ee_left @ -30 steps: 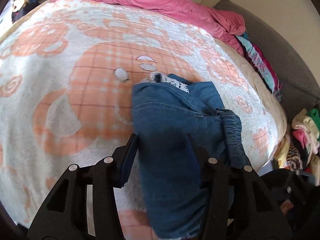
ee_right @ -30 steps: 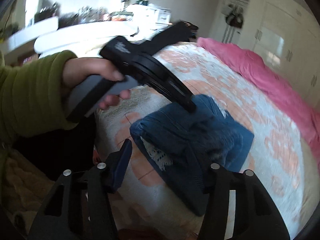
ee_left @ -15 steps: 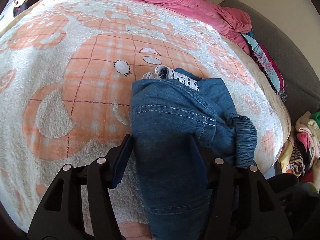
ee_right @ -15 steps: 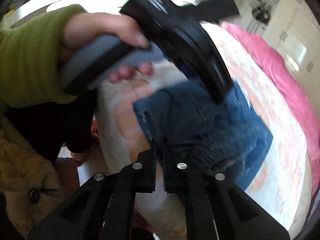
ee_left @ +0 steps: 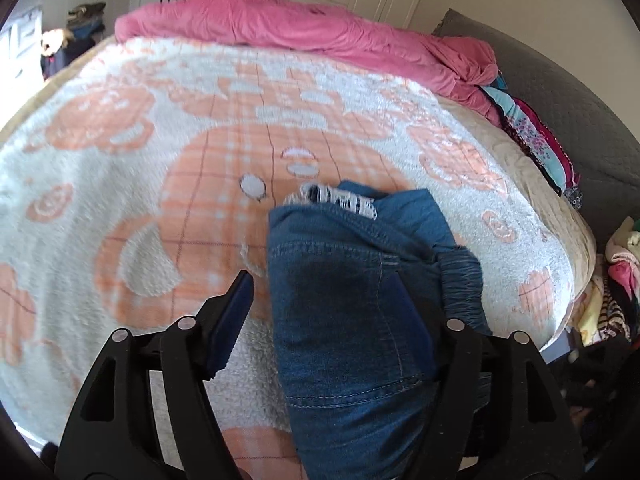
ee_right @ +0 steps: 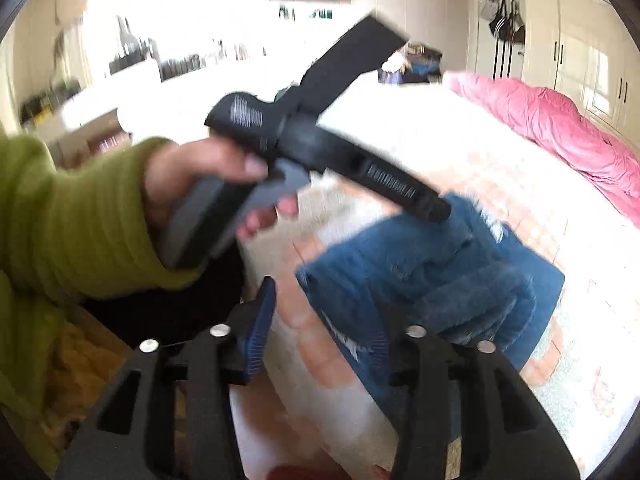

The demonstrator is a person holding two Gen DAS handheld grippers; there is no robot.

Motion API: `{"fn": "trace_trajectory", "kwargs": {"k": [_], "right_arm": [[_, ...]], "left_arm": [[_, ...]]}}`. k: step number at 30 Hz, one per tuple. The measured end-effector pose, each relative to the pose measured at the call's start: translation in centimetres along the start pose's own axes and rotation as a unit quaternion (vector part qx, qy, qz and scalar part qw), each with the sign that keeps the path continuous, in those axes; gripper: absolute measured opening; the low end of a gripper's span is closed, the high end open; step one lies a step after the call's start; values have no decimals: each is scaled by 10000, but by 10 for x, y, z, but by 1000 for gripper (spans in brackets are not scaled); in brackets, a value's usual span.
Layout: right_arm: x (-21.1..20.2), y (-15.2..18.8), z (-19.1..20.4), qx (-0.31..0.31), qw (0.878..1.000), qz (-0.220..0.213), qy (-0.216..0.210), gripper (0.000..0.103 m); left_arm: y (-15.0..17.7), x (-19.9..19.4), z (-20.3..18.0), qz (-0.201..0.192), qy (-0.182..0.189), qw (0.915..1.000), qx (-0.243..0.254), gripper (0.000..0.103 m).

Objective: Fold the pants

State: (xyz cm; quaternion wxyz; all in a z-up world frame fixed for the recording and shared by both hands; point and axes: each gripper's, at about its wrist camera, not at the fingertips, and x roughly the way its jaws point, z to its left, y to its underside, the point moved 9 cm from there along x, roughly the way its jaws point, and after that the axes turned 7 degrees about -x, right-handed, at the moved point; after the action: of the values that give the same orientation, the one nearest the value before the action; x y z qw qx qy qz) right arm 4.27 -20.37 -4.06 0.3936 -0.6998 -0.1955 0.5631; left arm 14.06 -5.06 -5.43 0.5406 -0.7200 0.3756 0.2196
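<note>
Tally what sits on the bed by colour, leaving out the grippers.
Blue: 1, the folded jeans
Pink: 1, the duvet bunched along the far edge
Orange and white: 1, the blanket spread under the jeans
Total: 3

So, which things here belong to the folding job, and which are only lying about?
For the job: folded blue denim pants; left gripper, jaws opening; right gripper, jaws opening; patterned blanket they lie on.
Lying about: pink duvet; clothes pile; hanging bags.
</note>
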Motion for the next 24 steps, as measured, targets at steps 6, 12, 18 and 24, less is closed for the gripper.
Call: {"fn": "trace_trajectory", "kwargs": {"k": [6, 12, 18, 24], "right_arm": [[-25, -8, -29, 575, 9972, -457, 103, 59], [-55, 5, -76, 1613, 9820, -787, 594, 75], [-49, 40, -123, 2578, 9580, -372, 1202, 76], [-31, 80, -140, 3223, 9361, 189, 1397, 76]], "left_arm": [[-6, -12, 1, -165, -86, 9998, 41, 69], [-6, -12, 6, -194, -145, 9997, 29, 73], [2, -1, 11, -55, -142, 9999, -39, 77], [18, 14, 13, 189, -30, 9997, -128, 77]]}}
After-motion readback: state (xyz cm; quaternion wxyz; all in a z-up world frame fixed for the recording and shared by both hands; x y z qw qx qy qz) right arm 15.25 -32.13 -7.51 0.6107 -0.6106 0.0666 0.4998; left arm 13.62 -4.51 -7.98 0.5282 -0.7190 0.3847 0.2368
